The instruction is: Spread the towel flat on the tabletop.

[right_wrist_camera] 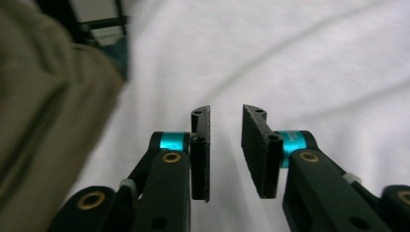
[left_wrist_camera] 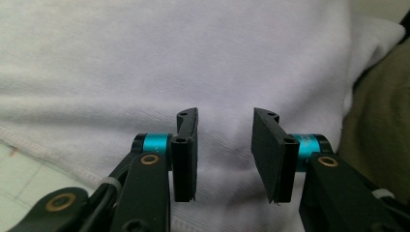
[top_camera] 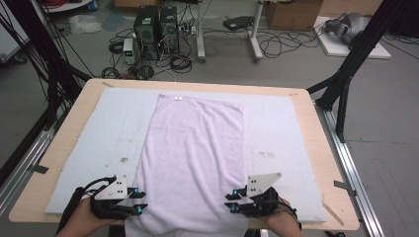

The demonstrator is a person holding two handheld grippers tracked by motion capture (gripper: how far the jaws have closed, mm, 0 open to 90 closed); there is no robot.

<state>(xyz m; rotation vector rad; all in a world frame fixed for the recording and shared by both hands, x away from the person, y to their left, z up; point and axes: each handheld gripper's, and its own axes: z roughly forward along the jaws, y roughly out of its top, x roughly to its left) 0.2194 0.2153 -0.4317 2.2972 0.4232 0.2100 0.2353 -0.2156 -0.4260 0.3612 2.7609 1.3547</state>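
- The left gripper (top_camera: 140,201) sits at about 7 o'clock on the table, at the near left edge of the towel (top_camera: 195,158). Its jaws stand a little way apart with nothing between them.
- In the left gripper view, the left gripper (left_wrist_camera: 225,152) points at the soft white towel (left_wrist_camera: 193,63). A stitched hem runs along the towel's edge at the lower left.
- The right gripper (top_camera: 232,201) sits at about 5 o'clock, at the near right edge of the towel. Its jaws are a little apart too, and hold nothing.
- In the right gripper view, the right gripper (right_wrist_camera: 226,152) hangs over the towel (right_wrist_camera: 300,63), which has soft folds in it. The blue ring by one jaw has tiny writing, too small to read.
- The towel is pale, a bit lilac, long and flat. It lies in the middle of the grey mat (top_camera: 99,143) and runs from 6 o'clock to 12 o'clock. Its near end hangs over the table edge.
- A small white label (top_camera: 178,98) is on the far end of the towel, at 12 o'clock. Its words are too small to read.
- The mat lies on a wooden table (top_camera: 316,123).
- Far off, at 11 o'clock, two black computer boxes (top_camera: 157,27) stand on the floor with many cables.
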